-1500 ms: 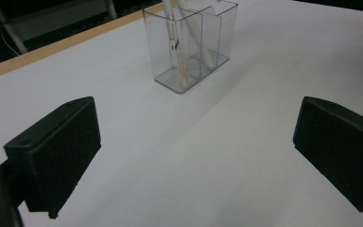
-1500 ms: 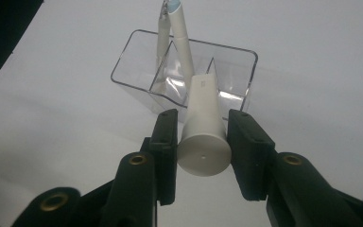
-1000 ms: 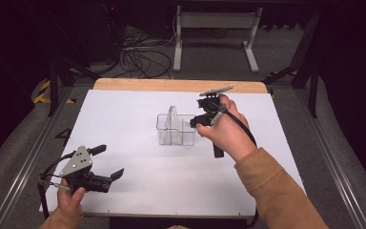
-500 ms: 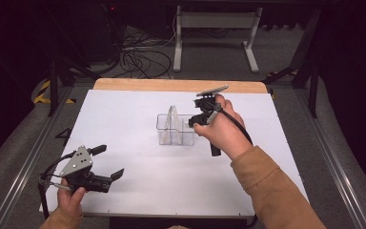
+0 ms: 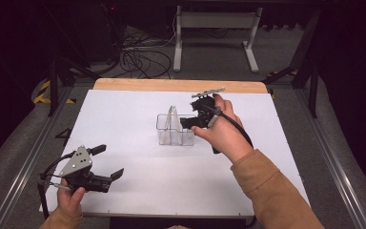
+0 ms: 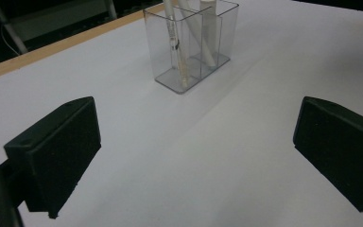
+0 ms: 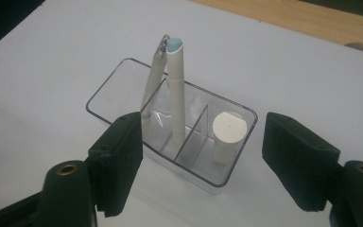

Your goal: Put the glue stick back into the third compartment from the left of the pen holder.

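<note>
Clear plastic three-compartment organiser (image 5: pixel 175 130) sits mid-table on the white sheet (image 5: pixel 138 114). Right gripper (image 7: pixel 201 156) has just been opening; jaws now spread with nothing between them, right above the short white cylinder (image 7: pixel 228 135) standing in the end compartment, so drop-off looks done. Left gripper (image 5: pixel 106 163) idles, jaws apart and empty, near the front-left corner

Glossy clear plastic organizer (image 7: pixel 123 90) on a matt white tabletop (image 5: pixel 124 124).

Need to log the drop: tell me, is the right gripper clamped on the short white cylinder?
No: the right gripper stands open above the short white cylinder.
</note>
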Action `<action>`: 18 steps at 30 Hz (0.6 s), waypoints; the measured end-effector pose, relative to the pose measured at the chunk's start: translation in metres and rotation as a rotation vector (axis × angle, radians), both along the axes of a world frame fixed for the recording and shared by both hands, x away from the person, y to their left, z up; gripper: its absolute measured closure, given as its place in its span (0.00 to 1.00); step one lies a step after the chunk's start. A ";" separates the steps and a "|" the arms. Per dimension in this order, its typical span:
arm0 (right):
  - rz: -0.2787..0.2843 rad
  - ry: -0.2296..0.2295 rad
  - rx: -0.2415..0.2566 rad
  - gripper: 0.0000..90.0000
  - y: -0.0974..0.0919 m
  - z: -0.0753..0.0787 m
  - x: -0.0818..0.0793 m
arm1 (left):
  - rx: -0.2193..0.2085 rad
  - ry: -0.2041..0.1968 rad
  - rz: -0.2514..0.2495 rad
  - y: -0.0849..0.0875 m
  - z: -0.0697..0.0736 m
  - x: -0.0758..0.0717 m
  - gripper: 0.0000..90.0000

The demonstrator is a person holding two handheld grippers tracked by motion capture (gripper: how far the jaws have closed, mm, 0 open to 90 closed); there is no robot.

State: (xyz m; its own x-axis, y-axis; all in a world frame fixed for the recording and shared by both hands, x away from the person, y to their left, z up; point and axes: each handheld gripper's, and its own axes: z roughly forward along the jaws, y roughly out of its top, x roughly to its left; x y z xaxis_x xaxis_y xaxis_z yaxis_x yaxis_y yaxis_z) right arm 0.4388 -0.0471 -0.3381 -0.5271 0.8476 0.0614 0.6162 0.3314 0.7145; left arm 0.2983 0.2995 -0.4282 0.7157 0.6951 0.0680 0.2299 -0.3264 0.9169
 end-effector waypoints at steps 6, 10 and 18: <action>0.041 -0.057 0.025 0.31 -0.006 0.006 -0.006 | -0.001 0.002 0.003 0.001 0.000 -0.001 0.02; 0.068 -0.099 0.051 0.31 -0.012 0.009 -0.012 | -0.003 -0.002 0.004 0.001 0.000 -0.001 0.02; 0.118 -0.157 0.105 0.31 -0.028 0.015 -0.027 | -0.004 0.001 0.006 0.000 0.000 -0.001 0.02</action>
State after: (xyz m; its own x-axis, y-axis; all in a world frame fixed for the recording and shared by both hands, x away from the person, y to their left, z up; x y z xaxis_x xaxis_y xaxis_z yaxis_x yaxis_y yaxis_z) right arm 0.4122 -0.0748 -0.3235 -0.6320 0.7730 0.0556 0.4563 0.3132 0.8329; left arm 0.2973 0.2998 -0.4286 0.7114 0.6999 0.0645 0.2328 -0.3212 0.9179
